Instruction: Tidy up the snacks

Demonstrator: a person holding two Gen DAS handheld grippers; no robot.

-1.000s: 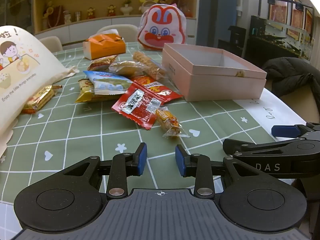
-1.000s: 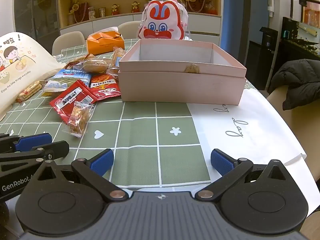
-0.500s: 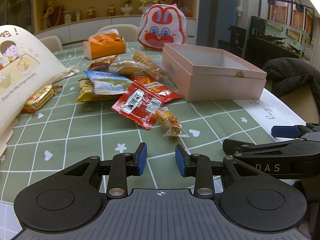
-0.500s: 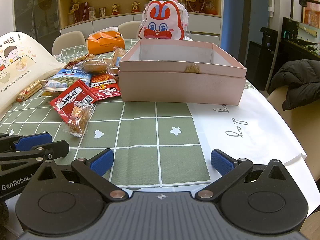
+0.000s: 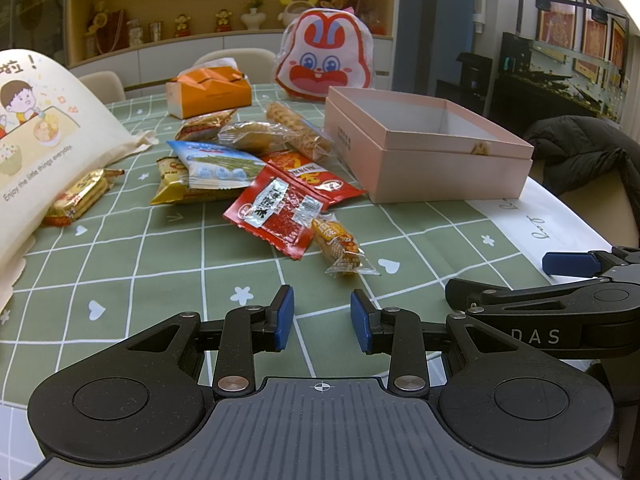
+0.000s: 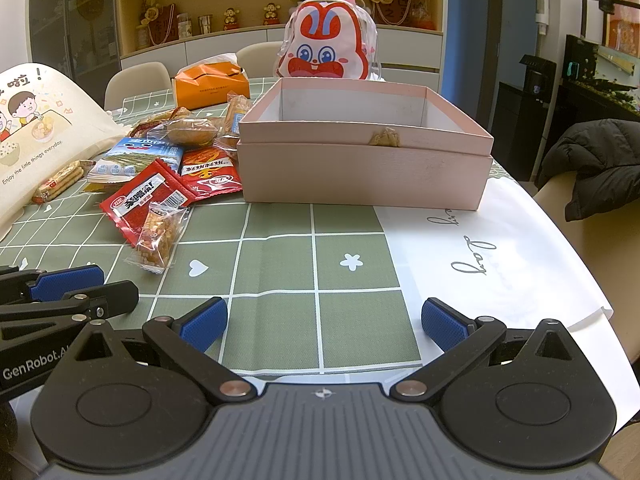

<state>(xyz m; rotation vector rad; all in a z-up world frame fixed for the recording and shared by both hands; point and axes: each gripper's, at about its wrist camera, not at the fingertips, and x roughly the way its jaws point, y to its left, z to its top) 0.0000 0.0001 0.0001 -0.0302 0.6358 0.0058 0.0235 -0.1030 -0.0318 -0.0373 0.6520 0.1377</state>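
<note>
A loose pile of snacks lies on the green checked tablecloth [image 5: 120, 272]: a red packet [image 5: 280, 212], a small clear-wrapped orange snack [image 5: 338, 246], a blue-white packet [image 5: 218, 164], a red-orange packet [image 5: 316, 176] and several more behind. To their right stands an open pink box [image 5: 448, 176], seen straight ahead from the right wrist as the pink box [image 6: 360, 176]. My left gripper [image 5: 322, 316] hovers just short of the clear-wrapped snack, jaws narrowly apart with nothing between them. My right gripper [image 6: 324, 320] is wide open and empty in front of the box.
A cream printed tote bag [image 5: 40, 128] lies at the left over a gold snack bar [image 5: 80, 196]. An orange carton [image 5: 208, 94] and a rabbit-face bag [image 5: 324, 60] stand at the back. A white sheet [image 6: 480, 248] covers the table's right edge; a black jacket [image 5: 580, 156] lies beyond.
</note>
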